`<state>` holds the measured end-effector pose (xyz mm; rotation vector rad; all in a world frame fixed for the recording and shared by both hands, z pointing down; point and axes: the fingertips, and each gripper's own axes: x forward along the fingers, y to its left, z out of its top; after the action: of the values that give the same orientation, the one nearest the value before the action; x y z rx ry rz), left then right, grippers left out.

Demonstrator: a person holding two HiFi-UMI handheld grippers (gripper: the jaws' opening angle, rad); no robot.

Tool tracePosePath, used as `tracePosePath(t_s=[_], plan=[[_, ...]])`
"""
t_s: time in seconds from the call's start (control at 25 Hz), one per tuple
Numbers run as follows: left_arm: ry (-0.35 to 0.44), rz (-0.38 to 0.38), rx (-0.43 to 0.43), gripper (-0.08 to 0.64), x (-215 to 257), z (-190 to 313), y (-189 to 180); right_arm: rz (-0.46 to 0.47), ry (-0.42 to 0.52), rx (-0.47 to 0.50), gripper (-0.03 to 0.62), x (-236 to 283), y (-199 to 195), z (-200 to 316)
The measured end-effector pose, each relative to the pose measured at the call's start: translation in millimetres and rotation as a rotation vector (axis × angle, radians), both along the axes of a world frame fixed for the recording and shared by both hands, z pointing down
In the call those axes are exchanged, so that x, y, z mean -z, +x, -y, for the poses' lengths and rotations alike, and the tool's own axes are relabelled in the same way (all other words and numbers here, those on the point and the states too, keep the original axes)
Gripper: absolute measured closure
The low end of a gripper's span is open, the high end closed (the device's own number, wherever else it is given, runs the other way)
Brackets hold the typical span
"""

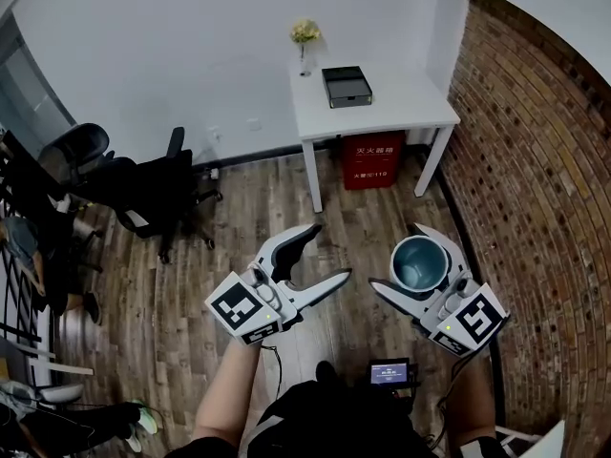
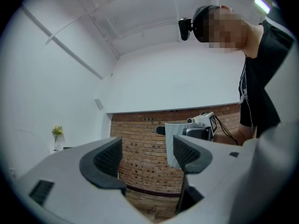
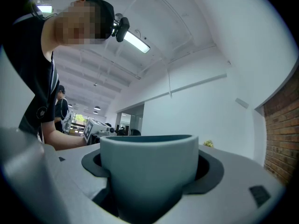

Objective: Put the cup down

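Observation:
A teal cup (image 1: 420, 261) sits upright between the jaws of my right gripper (image 1: 409, 256), which is shut on it and held in the air over the wooden floor. In the right gripper view the cup (image 3: 149, 171) fills the gap, and the dark pads (image 3: 212, 169) press its sides. My left gripper (image 1: 330, 252) hangs beside it to the left, open and empty. In the left gripper view the wide gap of the left gripper (image 2: 145, 155) holds nothing. Beyond it the cup (image 2: 175, 129) shows, partly hidden by one jaw.
A white table (image 1: 401, 111) stands ahead against the wall with a black tray (image 1: 347, 86) and a small vase of flowers (image 1: 305, 41). A red box (image 1: 370, 160) sits under it. Black office chairs (image 1: 143, 194) stand at left, and a brick wall (image 1: 535, 160) runs along the right.

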<state>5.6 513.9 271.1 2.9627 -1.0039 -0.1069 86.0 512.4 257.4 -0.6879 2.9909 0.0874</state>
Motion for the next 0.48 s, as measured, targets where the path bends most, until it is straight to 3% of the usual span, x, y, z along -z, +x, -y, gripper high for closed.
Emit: tracePosePath(t_s=[0.48], plan=[[-0.008,0.003,-0.037,0.229,-11,27,-17,0.036,-0.023,-0.055,0.173,-10,-13,22]])
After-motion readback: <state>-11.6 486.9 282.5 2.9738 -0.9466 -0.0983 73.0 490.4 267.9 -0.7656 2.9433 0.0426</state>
